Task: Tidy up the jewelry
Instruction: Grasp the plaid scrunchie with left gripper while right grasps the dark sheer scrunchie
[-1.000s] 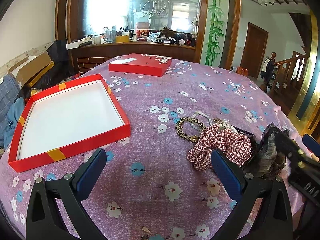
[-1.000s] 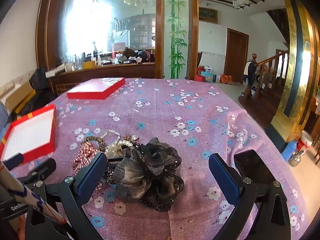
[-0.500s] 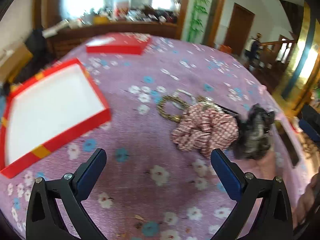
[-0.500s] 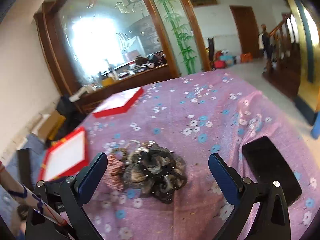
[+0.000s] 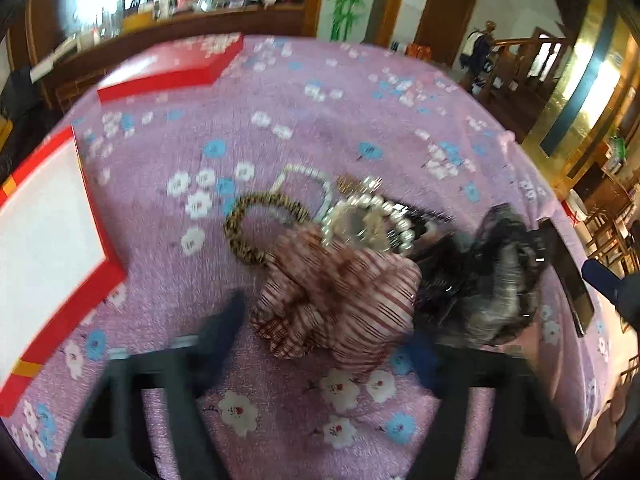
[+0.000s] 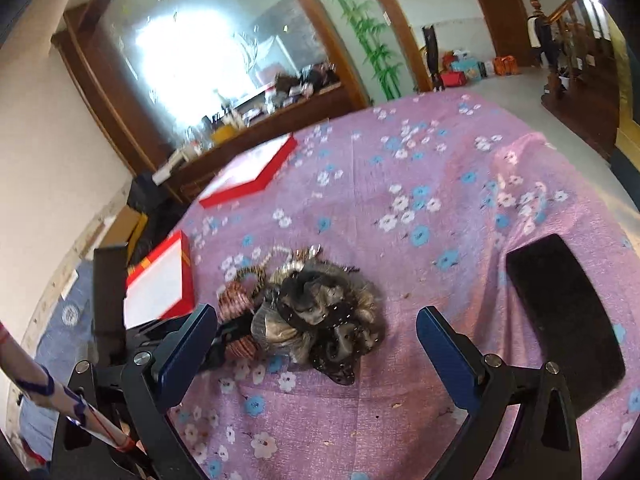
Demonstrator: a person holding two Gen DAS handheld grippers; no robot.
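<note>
A red-checked scrunchie (image 5: 336, 300) lies on the purple flowered tablecloth, between the fingers of my left gripper (image 5: 328, 328). Its jaws are closing around the scrunchie, with a small gap still showing at the left pad (image 5: 228, 328); the picture is blurred. Touching the scrunchie are a leopard-print bangle (image 5: 244, 236), pearl bracelets (image 5: 368, 220) and a dark gauzy scrunchie (image 5: 492, 280). My right gripper (image 6: 318, 314) hangs open above the dark scrunchie (image 6: 320, 312), holding nothing. The open red box (image 5: 76, 320) with a white floor lies to the left.
The red box lid (image 5: 172, 76) rests at the far side of the table. A black phone (image 6: 560, 308) lies on the cloth to the right of the pile. A wooden sideboard with clutter stands beyond the table, and a staircase is at the far right.
My left gripper has swung right and tipped down over the checked scrunchie, and its fingers have come closer together. The right gripper's view has rolled and shifted; its fingers stay wide.
</note>
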